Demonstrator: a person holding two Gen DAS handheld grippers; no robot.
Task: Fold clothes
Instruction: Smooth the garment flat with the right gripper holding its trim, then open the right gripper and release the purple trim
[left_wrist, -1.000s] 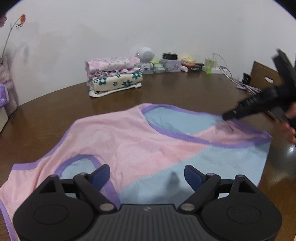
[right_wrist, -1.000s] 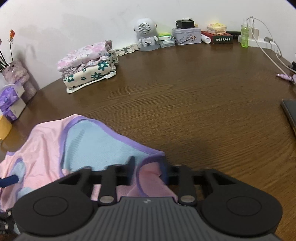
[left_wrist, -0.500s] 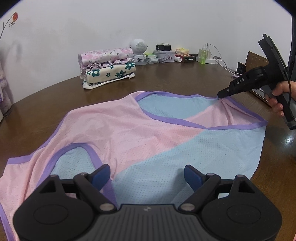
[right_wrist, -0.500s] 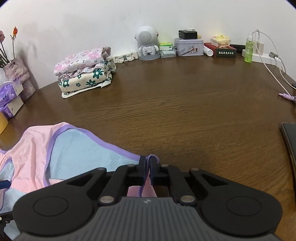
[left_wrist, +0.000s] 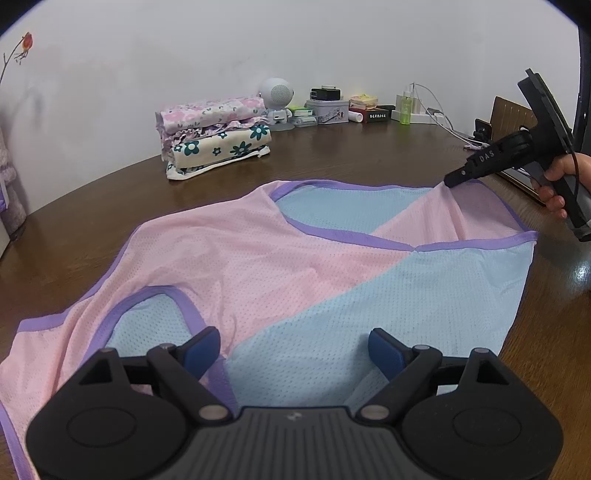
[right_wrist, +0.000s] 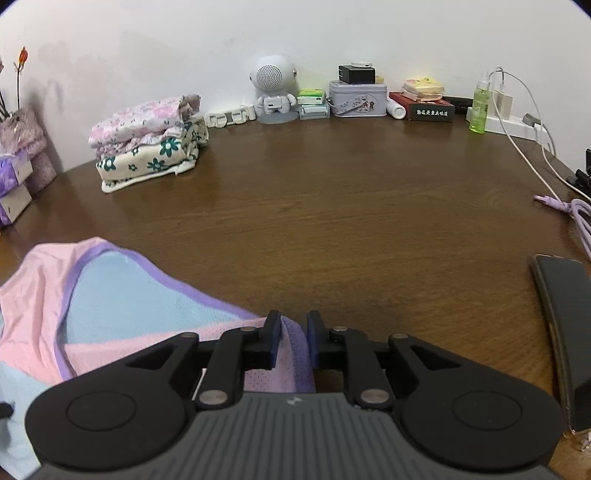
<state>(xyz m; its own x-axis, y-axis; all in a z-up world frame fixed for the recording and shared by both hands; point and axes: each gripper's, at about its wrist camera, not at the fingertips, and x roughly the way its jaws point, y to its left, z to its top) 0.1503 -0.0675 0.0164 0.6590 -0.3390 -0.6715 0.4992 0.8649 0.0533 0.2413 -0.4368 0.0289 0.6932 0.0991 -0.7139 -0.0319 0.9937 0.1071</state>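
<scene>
A pink and light-blue mesh vest (left_wrist: 280, 266) with purple trim lies spread on the brown table (left_wrist: 332, 162). My left gripper (left_wrist: 293, 343) hovers open over the vest's near edge, nothing between its blue pads. My right gripper (right_wrist: 293, 325) holds the vest's far right shoulder strap (right_wrist: 291, 354); its jaws stand a little apart and the bunched strap fills the gap. In the left wrist view the right gripper (left_wrist: 452, 181) has the strap tented up to its tip, with a person's hand (left_wrist: 561, 181) on its handle.
A stack of folded floral clothes (left_wrist: 214, 136) sits at the back left. Along the wall stand a white robot speaker (right_wrist: 275, 88), a tin (right_wrist: 356, 98), boxes, a green bottle (right_wrist: 480, 107) and cables (right_wrist: 576, 214). A dark flat device (right_wrist: 565, 306) lies at the right.
The right gripper closed on the shoulder strap and drew it outward, flattening the vest; its jaws now stand slightly wider than half a second ago. The left gripper stayed open.
</scene>
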